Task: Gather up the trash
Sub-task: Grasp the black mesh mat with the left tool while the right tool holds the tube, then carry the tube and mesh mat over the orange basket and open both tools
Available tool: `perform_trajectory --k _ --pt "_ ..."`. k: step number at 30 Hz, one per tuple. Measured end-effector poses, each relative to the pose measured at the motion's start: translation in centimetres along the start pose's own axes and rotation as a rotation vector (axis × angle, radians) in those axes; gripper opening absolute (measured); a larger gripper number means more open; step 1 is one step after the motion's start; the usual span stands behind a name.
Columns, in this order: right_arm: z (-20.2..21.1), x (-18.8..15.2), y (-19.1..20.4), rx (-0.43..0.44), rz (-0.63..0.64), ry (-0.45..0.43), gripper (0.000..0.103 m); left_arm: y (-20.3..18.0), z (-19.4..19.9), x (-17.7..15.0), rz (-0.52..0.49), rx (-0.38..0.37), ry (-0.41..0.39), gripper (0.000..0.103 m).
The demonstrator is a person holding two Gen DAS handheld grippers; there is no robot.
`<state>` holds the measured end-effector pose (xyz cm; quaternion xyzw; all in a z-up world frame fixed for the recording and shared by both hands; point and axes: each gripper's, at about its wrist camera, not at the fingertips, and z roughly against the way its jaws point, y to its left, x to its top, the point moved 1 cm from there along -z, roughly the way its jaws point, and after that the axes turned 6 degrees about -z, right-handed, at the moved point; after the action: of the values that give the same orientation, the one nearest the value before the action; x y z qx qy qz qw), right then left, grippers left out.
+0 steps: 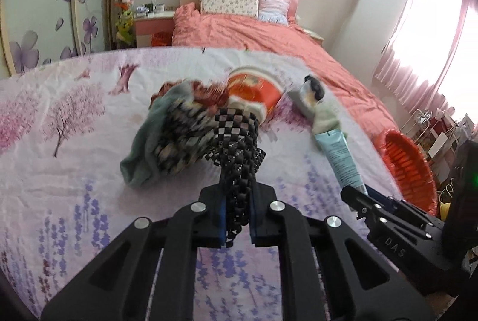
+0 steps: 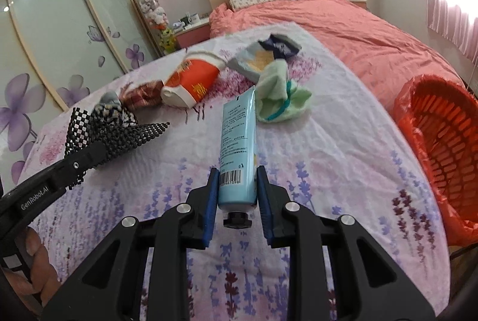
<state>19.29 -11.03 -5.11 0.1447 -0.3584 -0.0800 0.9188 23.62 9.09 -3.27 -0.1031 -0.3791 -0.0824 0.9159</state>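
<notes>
Over the flowery surface (image 2: 328, 147), the right hand-held gripper (image 2: 237, 195) squeezed a blue tube (image 2: 237, 141), and the left hand-held gripper (image 1: 237, 219) pinched a black checkered cloth (image 1: 239, 141).

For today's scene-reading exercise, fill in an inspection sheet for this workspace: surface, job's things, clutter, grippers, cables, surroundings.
Surface: floral sheet, wrinkled.
Job's things: blue tube in right gripper; checkered mesh item in left gripper; orange cup lying on its side; red basket beside the surface.
Clutter: green sock, grey cloth, flat packet.
Grippers: both shut on items.
Cables: nothing seen.
Surroundings: bed, wardrobe, pink curtains.
</notes>
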Motion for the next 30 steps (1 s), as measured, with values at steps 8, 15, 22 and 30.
perform_trajectory --k 8,15,22,30 --pt "3.6 1.4 0.1 0.042 -0.003 -0.074 0.026 -2.1 3.8 2.2 -0.039 -0.003 -0.071 0.012" --pt "6.8 2.5 -0.9 0.061 -0.028 -0.14 0.025 -4.3 6.3 3.6 -0.061 -0.008 -0.116 0.012" --pt "9.7 3.0 -2.3 0.055 -0.053 -0.202 0.026 -6.6 7.8 4.6 -0.076 -0.027 -0.14 0.012" --pt "11.1 3.1 -5.2 0.01 -0.092 -0.237 0.026 -10.7 7.2 4.6 -0.118 -0.069 -0.136 0.012"
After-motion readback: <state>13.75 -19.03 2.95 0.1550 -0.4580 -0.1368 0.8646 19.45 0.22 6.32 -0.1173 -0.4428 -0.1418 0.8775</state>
